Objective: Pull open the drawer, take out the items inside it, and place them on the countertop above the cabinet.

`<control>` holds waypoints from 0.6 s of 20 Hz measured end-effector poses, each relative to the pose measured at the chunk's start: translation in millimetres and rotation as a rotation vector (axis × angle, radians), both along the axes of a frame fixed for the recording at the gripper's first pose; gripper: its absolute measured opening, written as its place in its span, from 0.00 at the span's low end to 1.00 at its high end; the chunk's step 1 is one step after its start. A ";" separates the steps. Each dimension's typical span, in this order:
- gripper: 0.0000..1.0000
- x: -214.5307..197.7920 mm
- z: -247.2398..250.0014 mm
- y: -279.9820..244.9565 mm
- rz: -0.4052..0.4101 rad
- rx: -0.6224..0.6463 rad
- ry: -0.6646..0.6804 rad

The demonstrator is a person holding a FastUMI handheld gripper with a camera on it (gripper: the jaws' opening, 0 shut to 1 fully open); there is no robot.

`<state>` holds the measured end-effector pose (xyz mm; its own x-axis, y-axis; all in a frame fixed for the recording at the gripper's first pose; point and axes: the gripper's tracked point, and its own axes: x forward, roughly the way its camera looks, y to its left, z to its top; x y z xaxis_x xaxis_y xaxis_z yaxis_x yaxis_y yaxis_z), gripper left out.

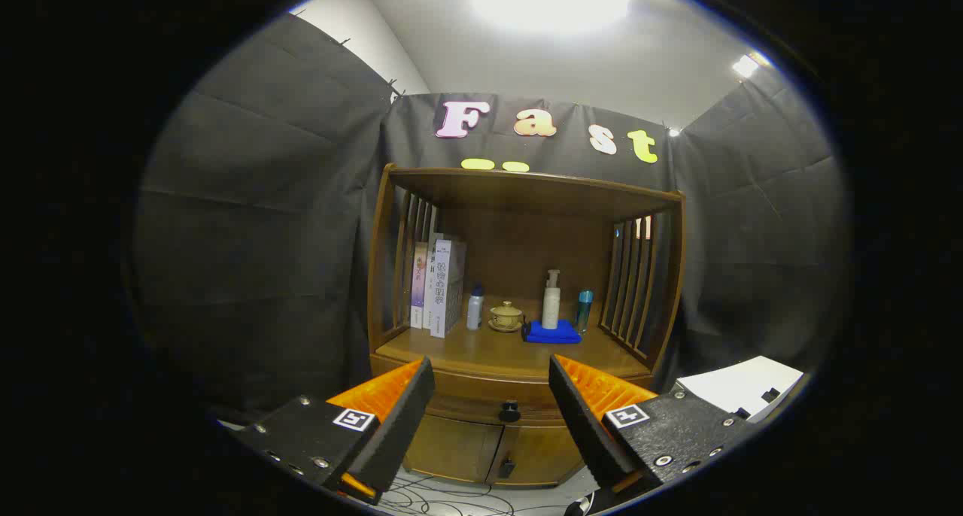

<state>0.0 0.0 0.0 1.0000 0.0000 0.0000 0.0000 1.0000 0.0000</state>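
Gripper view shows the gripper [490, 380] with jaws wide apart and empty, well short of the wooden cabinet [519, 328]. Between them, beyond, sits the closed drawer [481, 397] with its dark knob [509, 410]. Above it the countertop [496, 354] carries books [438, 284], bottles, a lidded cup [506, 315] and a blue cloth [553, 332].

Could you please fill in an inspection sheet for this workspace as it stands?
Surface: wooden countertop, front part bare.
Job's things: drawer shut, dark knob between the fingers, farther off.
Clutter: books, small bottle, lidded cup, pump bottle on blue cloth, blue bottle.
Grippers: gripper open, holding nothing.
Cables: dark cables on the floor.
Surroundings: black cloth walls, white box.
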 end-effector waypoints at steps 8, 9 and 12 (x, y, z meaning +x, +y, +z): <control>0.94 2.2 1.8 -6.1 -0.013 -0.002 -0.017; 0.95 2.6 1.5 -5.8 -0.012 -0.002 -0.015; 0.95 3.2 -1.6 -0.7 0.002 0.000 -0.010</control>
<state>3.2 -0.7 -1.6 0.9999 0.0021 0.0104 -0.0021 1.0000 -0.0003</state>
